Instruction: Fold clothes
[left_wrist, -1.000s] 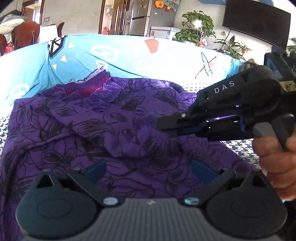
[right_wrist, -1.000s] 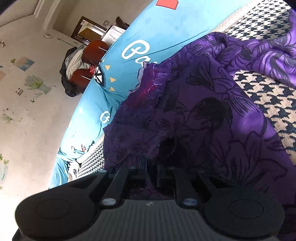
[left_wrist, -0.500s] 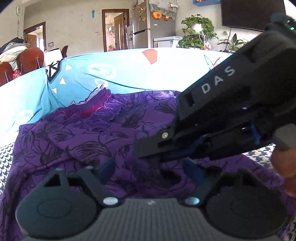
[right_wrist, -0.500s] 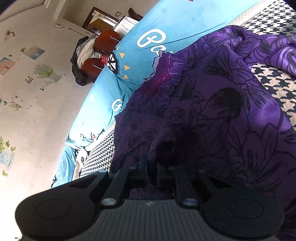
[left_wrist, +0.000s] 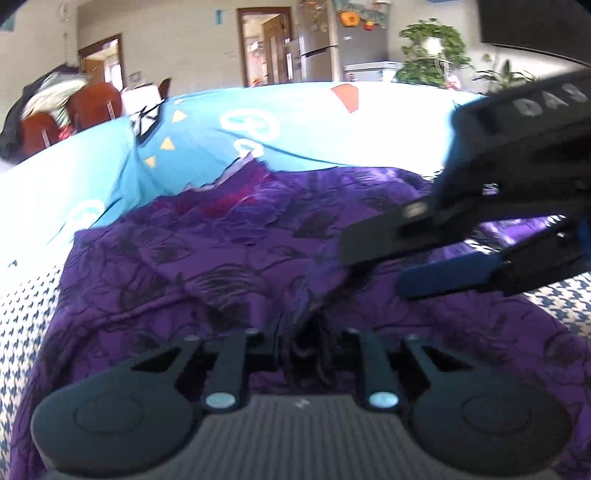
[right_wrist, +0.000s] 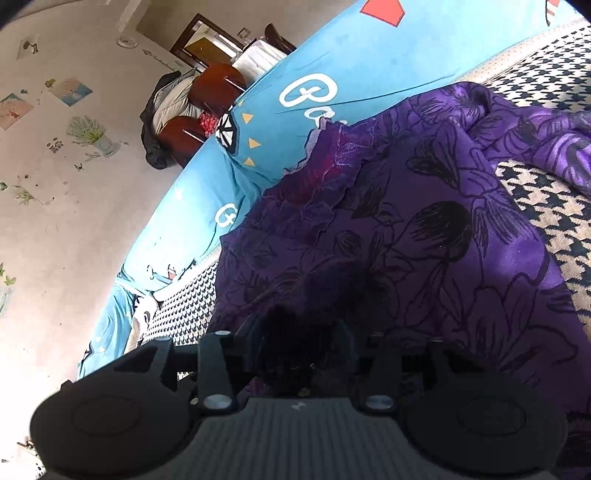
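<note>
I am handing over the purple garment (left_wrist: 229, 280) on the sofa (left_wrist: 29, 302) — my left tongs (left_wrist: 303, 343) have just closed, pinching its fold, while my right tongs (left_wrist: 373, 273) have just been opening, cloth between them unpressed. Next — lift the pinched fold across.

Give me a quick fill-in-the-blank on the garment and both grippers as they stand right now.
1. The left gripper is shut on a fold of the ____ floral garment.
2. The right gripper has its jaws ____, having just been opening.
3. The garment lies on a ____-patterned cover.
4. Behind it sits a ____ printed cushion.

Missing words: purple; open; houndstooth; blue
</note>
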